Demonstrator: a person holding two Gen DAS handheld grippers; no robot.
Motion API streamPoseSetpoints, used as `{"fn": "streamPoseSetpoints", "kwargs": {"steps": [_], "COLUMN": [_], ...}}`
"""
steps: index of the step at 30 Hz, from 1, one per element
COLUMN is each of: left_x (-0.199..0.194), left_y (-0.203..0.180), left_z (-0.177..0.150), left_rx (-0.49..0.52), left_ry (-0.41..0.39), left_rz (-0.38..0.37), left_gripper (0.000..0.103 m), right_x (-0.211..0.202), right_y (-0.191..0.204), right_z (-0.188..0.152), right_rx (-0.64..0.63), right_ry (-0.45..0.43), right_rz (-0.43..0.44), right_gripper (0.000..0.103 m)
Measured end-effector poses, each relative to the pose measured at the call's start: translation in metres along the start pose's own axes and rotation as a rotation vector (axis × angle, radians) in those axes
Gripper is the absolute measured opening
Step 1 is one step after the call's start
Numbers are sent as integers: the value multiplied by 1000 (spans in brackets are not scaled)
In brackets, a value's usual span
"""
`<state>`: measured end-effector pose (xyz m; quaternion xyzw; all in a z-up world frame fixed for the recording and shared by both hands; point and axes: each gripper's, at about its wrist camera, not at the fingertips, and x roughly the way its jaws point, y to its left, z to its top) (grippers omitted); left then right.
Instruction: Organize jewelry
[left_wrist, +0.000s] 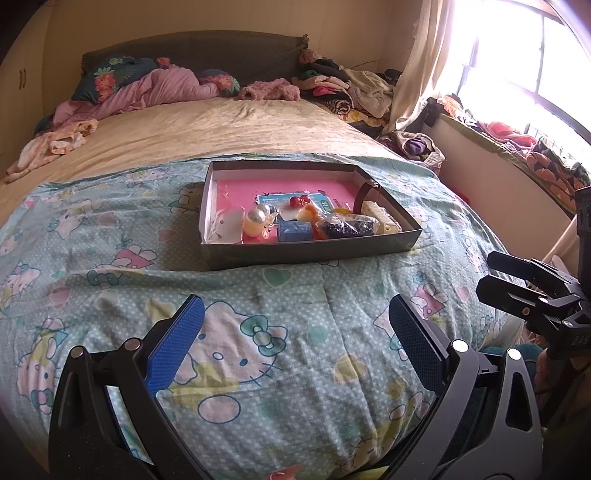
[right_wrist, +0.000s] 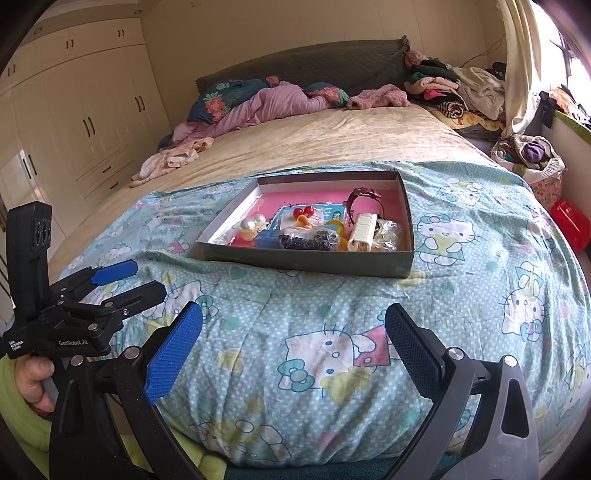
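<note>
two red beads, two pearls, one box.

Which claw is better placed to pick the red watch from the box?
Probably the right claw: the watch lies at the box's right side, nearer it. Both claws are open, empty.

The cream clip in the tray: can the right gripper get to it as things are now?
Probably yes. The right gripper is open over bare quilt, and nothing stands between it and the tray. The cream clip lies near the low front wall, uncovered.
</note>
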<state>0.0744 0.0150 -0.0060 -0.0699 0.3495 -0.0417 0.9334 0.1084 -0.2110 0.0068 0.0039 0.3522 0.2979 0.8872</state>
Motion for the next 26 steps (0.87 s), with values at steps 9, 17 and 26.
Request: {"fn": "streamPoseSetpoints", "kwargs": {"steps": [9,17,26], "left_x": [2,16,63], "left_y": [3,16,135], "left_z": [0,-2,20], "left_rx": [-18,-76,-282], "left_ry": [0,36,68], "left_rz": [40,107,378], "left_gripper": [93,93,93], "right_x": [0,11,60], "right_y": [-4,-15,-144], "right_z": [-2,-3,22], "right_rx": [0,16,98], "right_ry": [5,24,67], "right_rz": [-3,-10,-312], "right_gripper": [98,98,98]}}
